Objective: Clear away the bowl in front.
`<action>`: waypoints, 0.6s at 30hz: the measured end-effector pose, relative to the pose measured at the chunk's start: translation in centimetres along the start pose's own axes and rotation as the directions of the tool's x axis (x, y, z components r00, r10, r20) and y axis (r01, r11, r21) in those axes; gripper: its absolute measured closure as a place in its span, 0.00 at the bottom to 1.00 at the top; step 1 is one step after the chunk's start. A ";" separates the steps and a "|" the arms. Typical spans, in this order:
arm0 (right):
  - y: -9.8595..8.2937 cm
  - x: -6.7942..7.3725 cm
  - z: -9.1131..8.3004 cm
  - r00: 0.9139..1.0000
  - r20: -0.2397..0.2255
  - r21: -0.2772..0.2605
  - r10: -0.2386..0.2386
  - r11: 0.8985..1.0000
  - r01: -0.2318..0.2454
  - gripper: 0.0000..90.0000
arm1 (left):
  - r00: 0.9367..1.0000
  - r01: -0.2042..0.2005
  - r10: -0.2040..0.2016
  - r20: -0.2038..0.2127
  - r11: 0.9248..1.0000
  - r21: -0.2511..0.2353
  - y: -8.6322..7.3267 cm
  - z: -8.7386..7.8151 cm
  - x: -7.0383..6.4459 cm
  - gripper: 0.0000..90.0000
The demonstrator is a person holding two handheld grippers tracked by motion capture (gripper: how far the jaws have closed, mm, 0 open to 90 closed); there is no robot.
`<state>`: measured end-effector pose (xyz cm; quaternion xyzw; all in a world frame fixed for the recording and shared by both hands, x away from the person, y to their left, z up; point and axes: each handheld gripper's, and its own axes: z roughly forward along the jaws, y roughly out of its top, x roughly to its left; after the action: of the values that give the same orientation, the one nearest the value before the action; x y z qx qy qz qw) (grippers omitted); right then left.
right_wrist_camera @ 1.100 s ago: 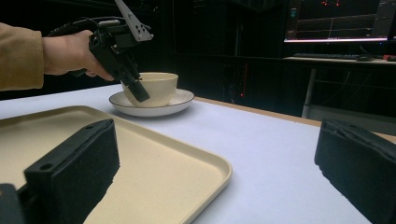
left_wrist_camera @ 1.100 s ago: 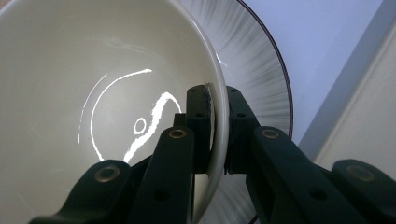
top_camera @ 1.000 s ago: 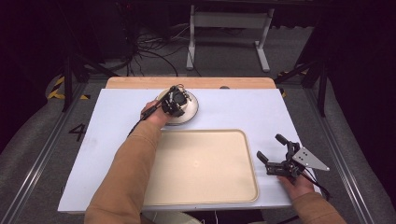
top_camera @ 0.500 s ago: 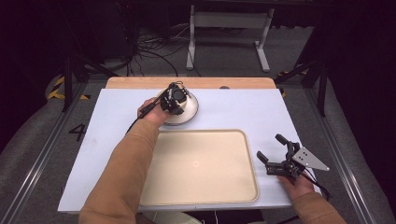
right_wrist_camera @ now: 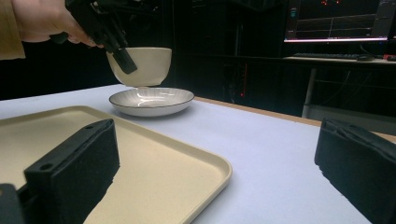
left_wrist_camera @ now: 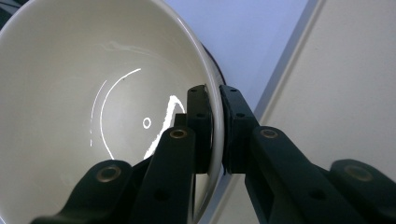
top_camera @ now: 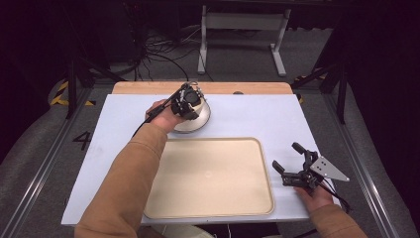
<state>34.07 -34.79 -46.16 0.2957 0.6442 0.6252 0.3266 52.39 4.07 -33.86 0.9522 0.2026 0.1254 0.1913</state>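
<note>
A cream bowl [left_wrist_camera: 93, 93] hangs just above a shallow ribbed plate [right_wrist_camera: 152, 100] at the table's far middle. My left gripper [left_wrist_camera: 214, 100] is shut on the bowl's rim, one jaw inside and one outside. In the right gripper view the bowl [right_wrist_camera: 140, 65] is clear of the plate, with the left gripper [right_wrist_camera: 116, 51] on its near side. From above, the left gripper [top_camera: 188, 101] covers most of the bowl over the plate [top_camera: 200, 121]. My right gripper [top_camera: 286, 155] rests open at the table's right, beside the tray, with nothing between its jaws [right_wrist_camera: 215, 168].
A large beige tray [top_camera: 213, 173] lies bare in the middle front of the pale blue table top [top_camera: 257, 116]; its corner [right_wrist_camera: 154, 158] sits close to the right gripper. A wooden strip [top_camera: 247, 88] runs along the far edge. Stands and cables lie beyond.
The left gripper with the bowl has shifted slightly up and away over the plate. The right gripper has stayed where it was.
</note>
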 end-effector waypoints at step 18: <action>0.0 0.0 0.0 1.000 0.000 0.000 0.000 1.000 0.000 0.00 | 0.992 -0.103 0.107 0.072 0.993 -0.054 -0.3 -4.3 -3.6 0.94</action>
<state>34.08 -34.79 -46.16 0.2956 0.6443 0.6252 0.3265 47.78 4.10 -30.64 0.9604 0.1417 0.1048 0.2159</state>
